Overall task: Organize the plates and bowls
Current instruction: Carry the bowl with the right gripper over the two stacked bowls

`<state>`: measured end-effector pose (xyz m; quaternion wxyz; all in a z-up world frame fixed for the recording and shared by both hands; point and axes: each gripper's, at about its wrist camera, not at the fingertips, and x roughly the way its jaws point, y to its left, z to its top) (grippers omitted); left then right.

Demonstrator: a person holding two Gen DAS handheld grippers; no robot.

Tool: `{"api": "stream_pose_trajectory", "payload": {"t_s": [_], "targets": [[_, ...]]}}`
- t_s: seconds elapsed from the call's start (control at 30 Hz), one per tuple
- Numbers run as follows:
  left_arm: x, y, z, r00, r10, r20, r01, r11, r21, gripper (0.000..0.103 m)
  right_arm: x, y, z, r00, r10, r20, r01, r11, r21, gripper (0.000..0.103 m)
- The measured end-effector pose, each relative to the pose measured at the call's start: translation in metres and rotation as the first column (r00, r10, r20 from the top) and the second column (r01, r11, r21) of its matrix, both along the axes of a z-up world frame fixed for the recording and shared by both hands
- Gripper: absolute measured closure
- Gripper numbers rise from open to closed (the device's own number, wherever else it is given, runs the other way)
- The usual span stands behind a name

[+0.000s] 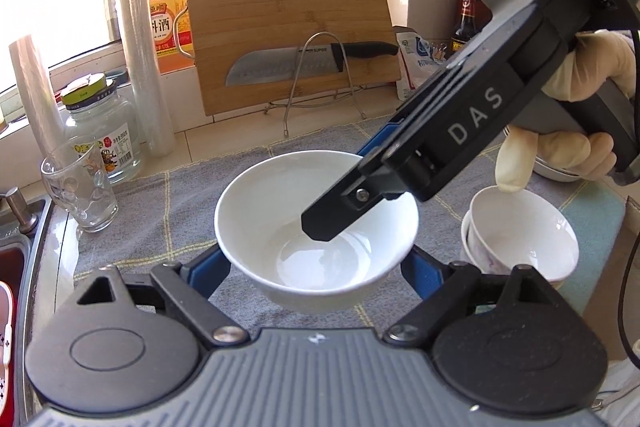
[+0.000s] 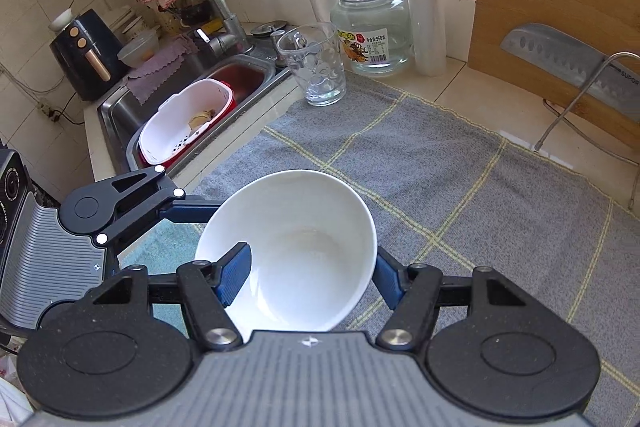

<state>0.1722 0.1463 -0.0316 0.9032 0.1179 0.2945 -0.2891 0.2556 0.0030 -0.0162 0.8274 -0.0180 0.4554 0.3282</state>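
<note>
Partly hidden: L tongs (image 1: 316,269) beneath white bowl (image 1: 316,227), prob.

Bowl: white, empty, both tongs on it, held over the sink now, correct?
Not over the sink. The white, empty bowl, with the left tongs and right tongs on it, is over the grey cloth; the sink lies off to the side. The right wrist view shows it.
</note>
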Motion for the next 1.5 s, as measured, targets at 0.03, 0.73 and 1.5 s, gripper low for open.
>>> {"api": "stream_pose_trajectory", "payload": {"t_s": [0.03,0.73,1.5], "targets": [[-0.004,-0.001,0.001,1.000,-0.001,0.004,0.001,1.000,0.002,0.012,-0.005,-0.003,0.002,1.000,0.000,0.001,0.000,1.000,-0.003,0.032],[-0.076,-0.065,0.019,0.999,-0.048,0.014,0.048,0.999,-0.010,0.012,-0.088,-0.085,0.027,0.999,-0.049,0.017,0.048,0.999,0.014,0.032],[-0.069,-0.114,-0.008,0.990,-0.126,-0.064,0.127,0.992,0.009,0.012,-0.100,-0.139,0.000,0.988,-0.152,-0.012,0.152,0.988,0.016,0.032]]}}
